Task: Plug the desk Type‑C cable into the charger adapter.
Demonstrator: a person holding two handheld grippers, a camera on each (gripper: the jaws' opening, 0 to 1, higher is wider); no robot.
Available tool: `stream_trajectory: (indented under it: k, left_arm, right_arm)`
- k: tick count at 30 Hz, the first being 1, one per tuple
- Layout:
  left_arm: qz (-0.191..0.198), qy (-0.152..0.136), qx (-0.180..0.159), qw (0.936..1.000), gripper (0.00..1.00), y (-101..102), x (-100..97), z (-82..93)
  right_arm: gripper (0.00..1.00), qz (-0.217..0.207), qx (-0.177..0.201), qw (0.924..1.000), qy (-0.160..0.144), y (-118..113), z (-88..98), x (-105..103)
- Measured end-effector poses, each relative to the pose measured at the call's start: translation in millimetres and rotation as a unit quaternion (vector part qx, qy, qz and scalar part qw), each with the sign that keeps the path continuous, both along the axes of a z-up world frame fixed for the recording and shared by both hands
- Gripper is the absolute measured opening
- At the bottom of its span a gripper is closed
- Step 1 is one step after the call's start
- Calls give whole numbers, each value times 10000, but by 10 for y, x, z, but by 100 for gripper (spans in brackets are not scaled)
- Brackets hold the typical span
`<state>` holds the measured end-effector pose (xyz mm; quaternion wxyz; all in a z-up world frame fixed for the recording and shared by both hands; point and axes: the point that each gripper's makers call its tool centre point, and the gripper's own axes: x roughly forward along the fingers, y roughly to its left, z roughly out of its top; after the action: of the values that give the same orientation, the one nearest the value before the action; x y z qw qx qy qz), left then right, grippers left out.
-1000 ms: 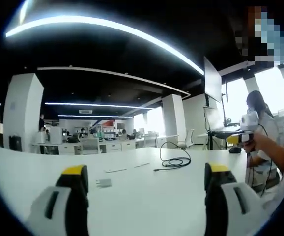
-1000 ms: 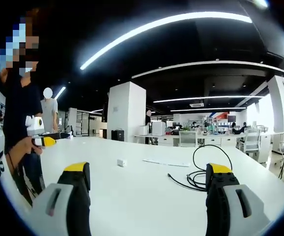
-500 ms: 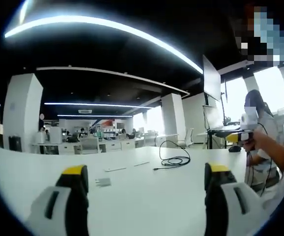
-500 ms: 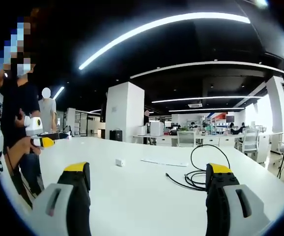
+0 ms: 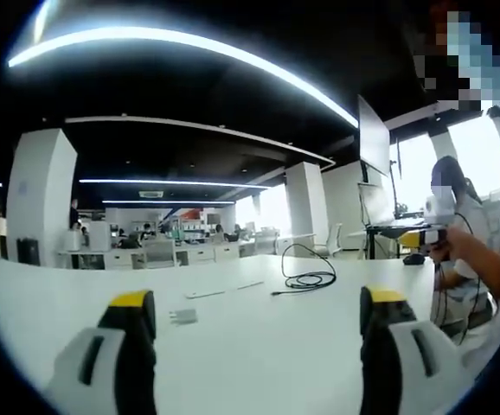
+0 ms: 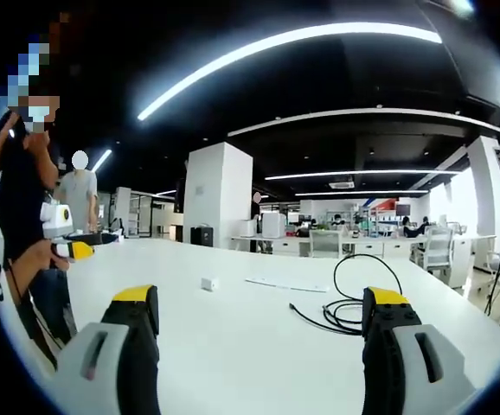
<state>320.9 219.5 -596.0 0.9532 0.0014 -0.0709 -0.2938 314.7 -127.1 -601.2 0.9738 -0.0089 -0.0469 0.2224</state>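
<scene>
A thin black Type-C cable point(image 6: 347, 304) lies loosely coiled on the white desk point(image 6: 233, 346), well apart from the small white charger adapter point(image 6: 207, 284). The left gripper point(image 5: 259, 346) and right gripper point(image 6: 259, 346) both gape wide, holding nothing.

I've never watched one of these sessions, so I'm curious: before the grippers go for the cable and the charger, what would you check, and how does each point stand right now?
1. Black cable within sight: ok, it lies coiled on the white table.
2. Charger adapter located: ok, a small white block lies apart from the cable, also seen from the left gripper.
3. Left gripper free: ok, jaws wide apart, nothing between.
4. Right gripper free: ok, jaws wide apart, nothing between.
5. Cable's Type-C end found: cannot tell, the plug is too small to see.
6. Adapter's port facing: cannot tell.
</scene>
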Motion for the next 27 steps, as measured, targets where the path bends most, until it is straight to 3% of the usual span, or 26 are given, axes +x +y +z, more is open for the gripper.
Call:
stream_trajectory:
  k: [27]
  left_arm:
    - [28,37,69,10000,99,29,4,-25]
  right_arm:
    - [100,-58,-39,10000,13,-30,-9,-19]
